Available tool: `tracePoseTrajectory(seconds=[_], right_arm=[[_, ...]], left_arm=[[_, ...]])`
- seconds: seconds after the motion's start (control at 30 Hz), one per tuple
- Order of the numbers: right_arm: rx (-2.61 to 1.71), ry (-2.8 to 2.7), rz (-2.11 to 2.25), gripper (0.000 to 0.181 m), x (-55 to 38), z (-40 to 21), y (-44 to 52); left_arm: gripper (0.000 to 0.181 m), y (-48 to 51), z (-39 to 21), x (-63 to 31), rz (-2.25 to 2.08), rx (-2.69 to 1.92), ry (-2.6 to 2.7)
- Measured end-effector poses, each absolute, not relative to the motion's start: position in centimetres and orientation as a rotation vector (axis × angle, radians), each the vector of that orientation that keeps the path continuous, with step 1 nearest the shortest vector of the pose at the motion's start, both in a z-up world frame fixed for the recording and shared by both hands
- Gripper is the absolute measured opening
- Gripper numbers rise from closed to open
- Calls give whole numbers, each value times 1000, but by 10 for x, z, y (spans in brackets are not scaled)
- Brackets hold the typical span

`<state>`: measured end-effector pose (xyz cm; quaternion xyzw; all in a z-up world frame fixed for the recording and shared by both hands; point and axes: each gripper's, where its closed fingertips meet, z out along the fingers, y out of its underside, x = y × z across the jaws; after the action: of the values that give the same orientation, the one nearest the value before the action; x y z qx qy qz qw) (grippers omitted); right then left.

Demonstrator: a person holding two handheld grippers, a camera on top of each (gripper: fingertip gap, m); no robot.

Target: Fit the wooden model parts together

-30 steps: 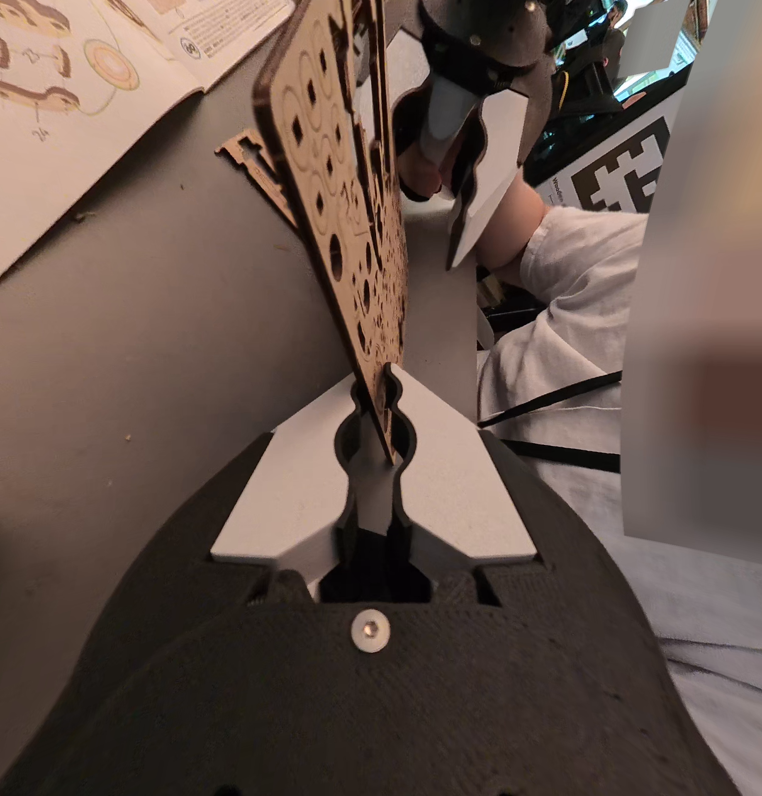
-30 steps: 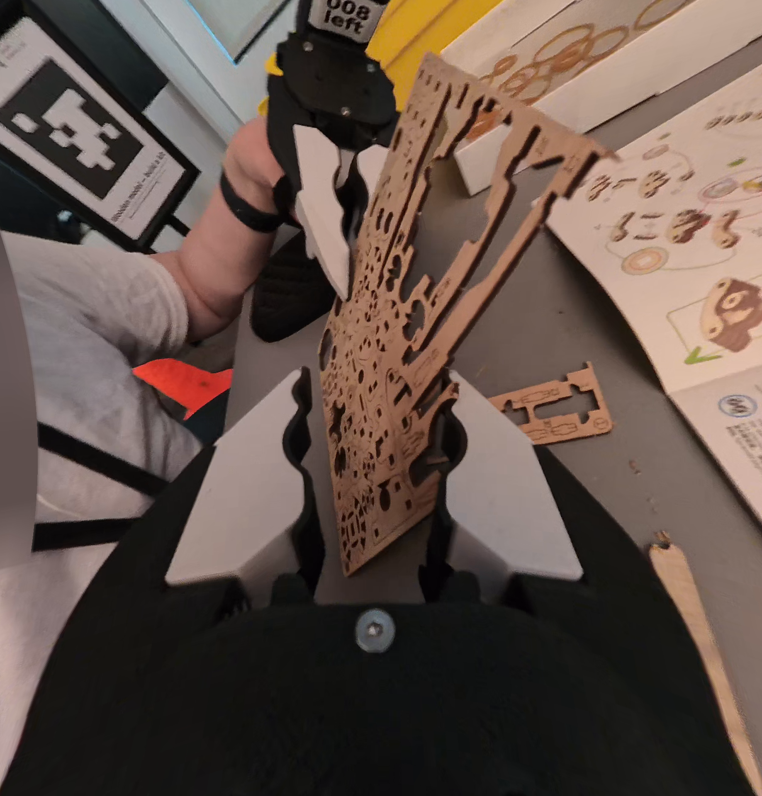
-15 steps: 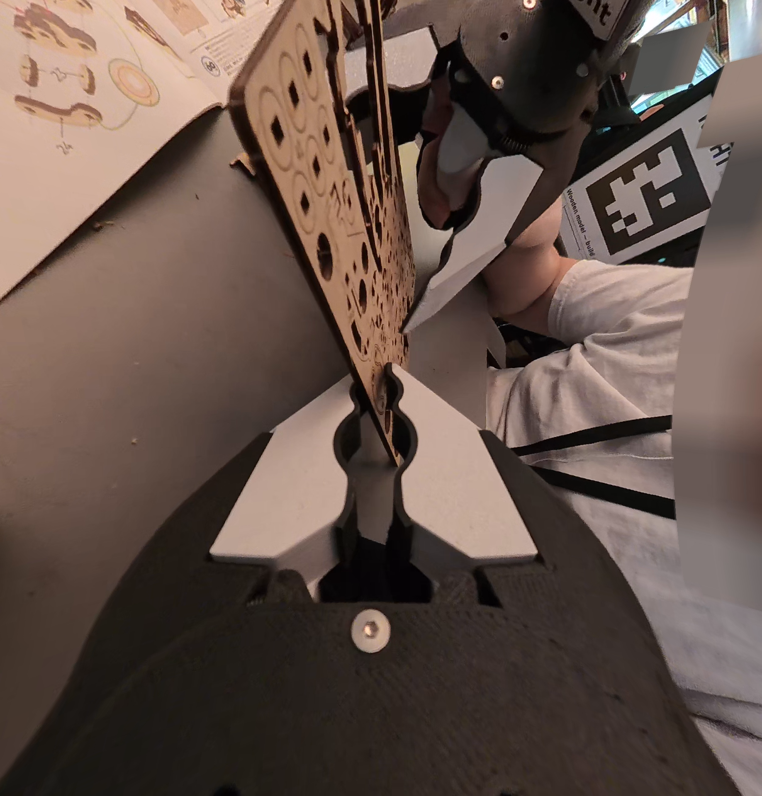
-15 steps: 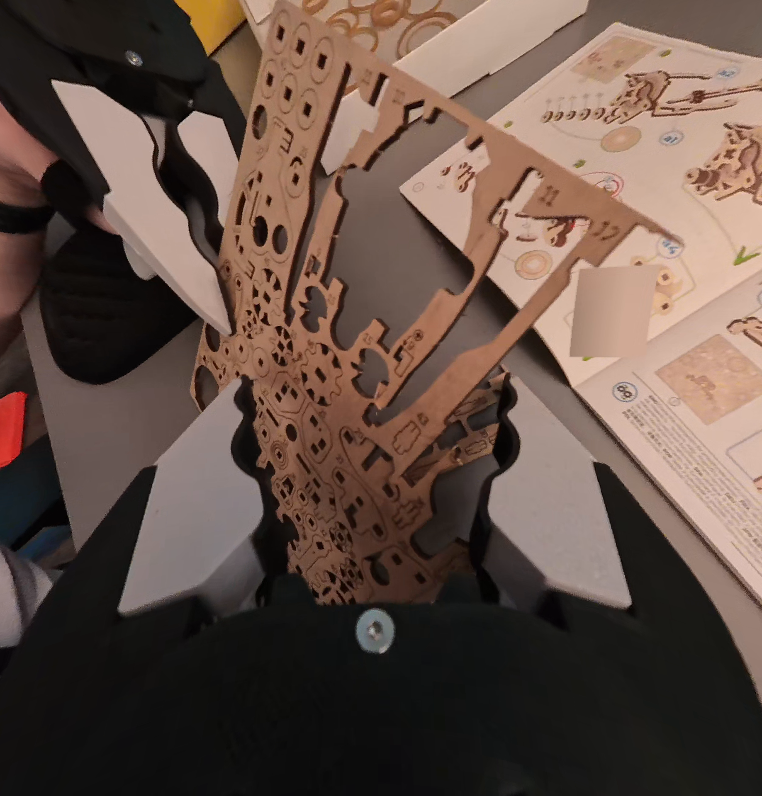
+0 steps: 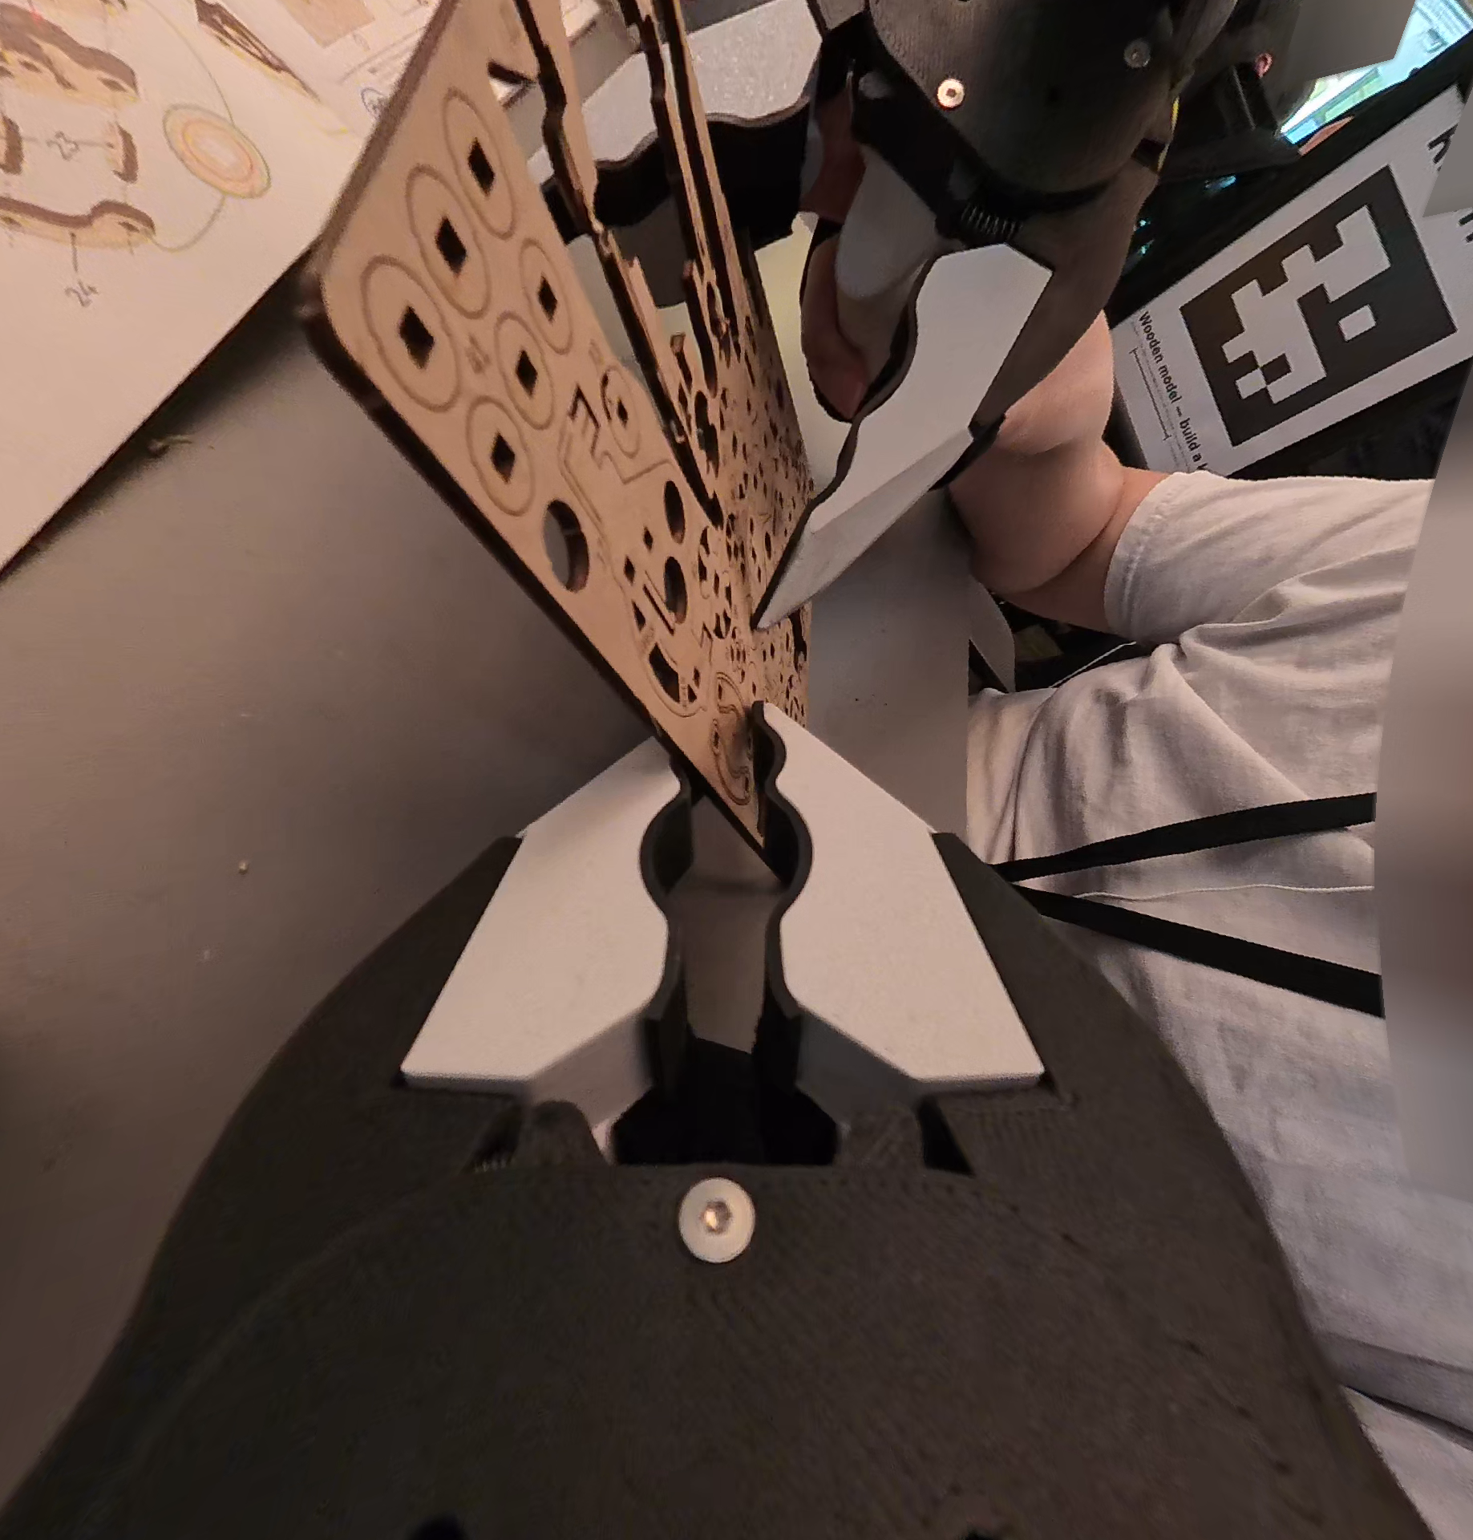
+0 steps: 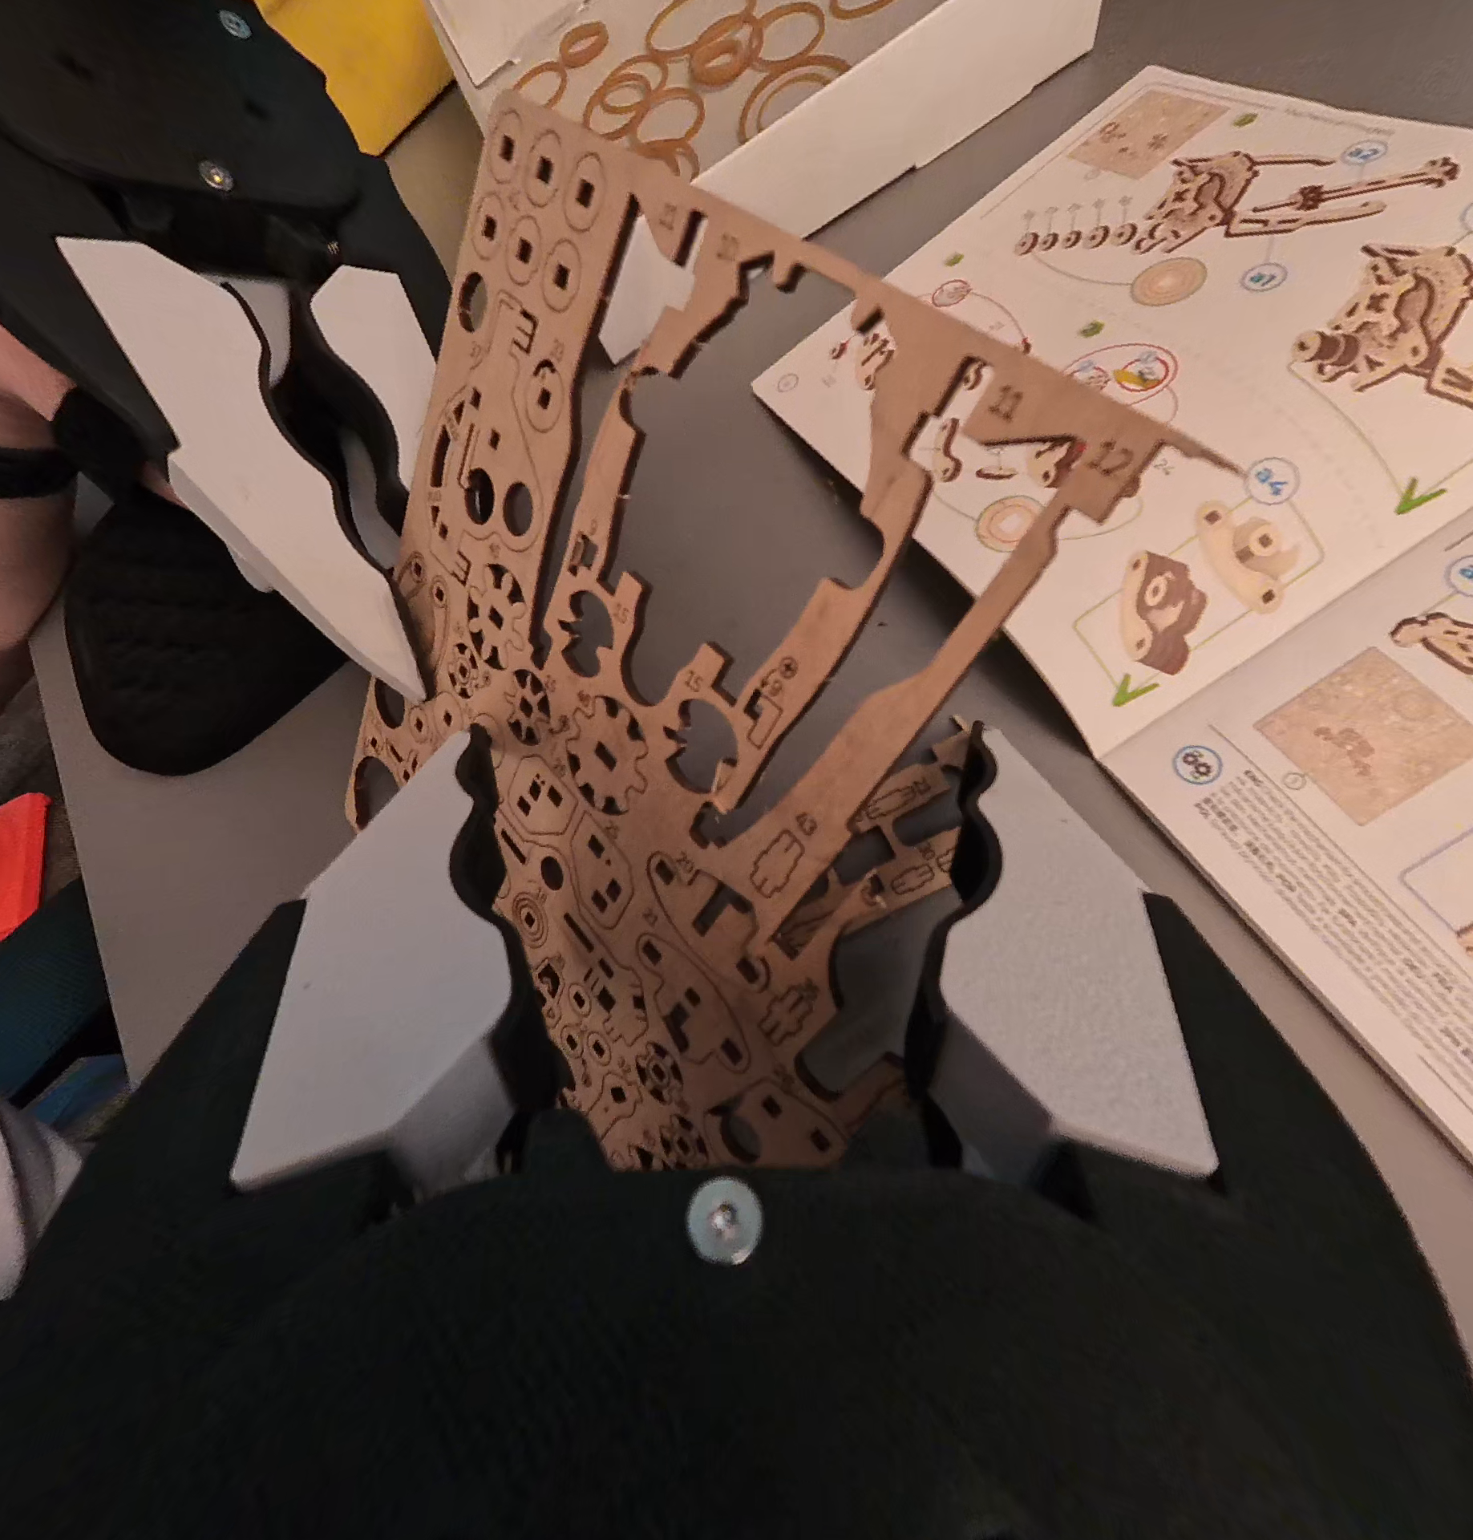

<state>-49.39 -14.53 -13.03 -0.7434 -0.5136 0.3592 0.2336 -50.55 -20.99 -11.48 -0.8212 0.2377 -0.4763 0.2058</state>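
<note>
Grey desk point(image 6: 216, 875) lying beneath; left claw point(image 5: 729, 750) pinching wooden parts sheet point(image 6: 549, 517), right claw point(image 6: 724, 750) gaping wide around it.

Tan laser-cut wooden sheet point(image 6: 599, 833), seemingly grey table point(image 5: 175, 667).

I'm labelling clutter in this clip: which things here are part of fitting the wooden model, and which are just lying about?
In use:
- wooden parts sheet
- left gripper, shut on its edge
- right gripper, open around the sheet
- instruction pages

Lying about:
- box of wooden rings
- red scrap
- marker card
</note>
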Motion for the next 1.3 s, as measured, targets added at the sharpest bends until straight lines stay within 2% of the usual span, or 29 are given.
tracePoseTrajectory(seconds=[0.83, 1.07, 1.3], right_arm=[[-1966, -1453, 919, 108, -496, -131, -144], [-1920, -1517, 977, 97, -490, -128, -152], [-1935, -1460, 1106, 76, -490, -121, -154]], left_arm=[[6, -211, -119, -504, -1365, -2298, 651], [7, -211, -117, -504, -1356, -2281, 666], [12, -212, -119, -502, -1315, -2287, 701]])
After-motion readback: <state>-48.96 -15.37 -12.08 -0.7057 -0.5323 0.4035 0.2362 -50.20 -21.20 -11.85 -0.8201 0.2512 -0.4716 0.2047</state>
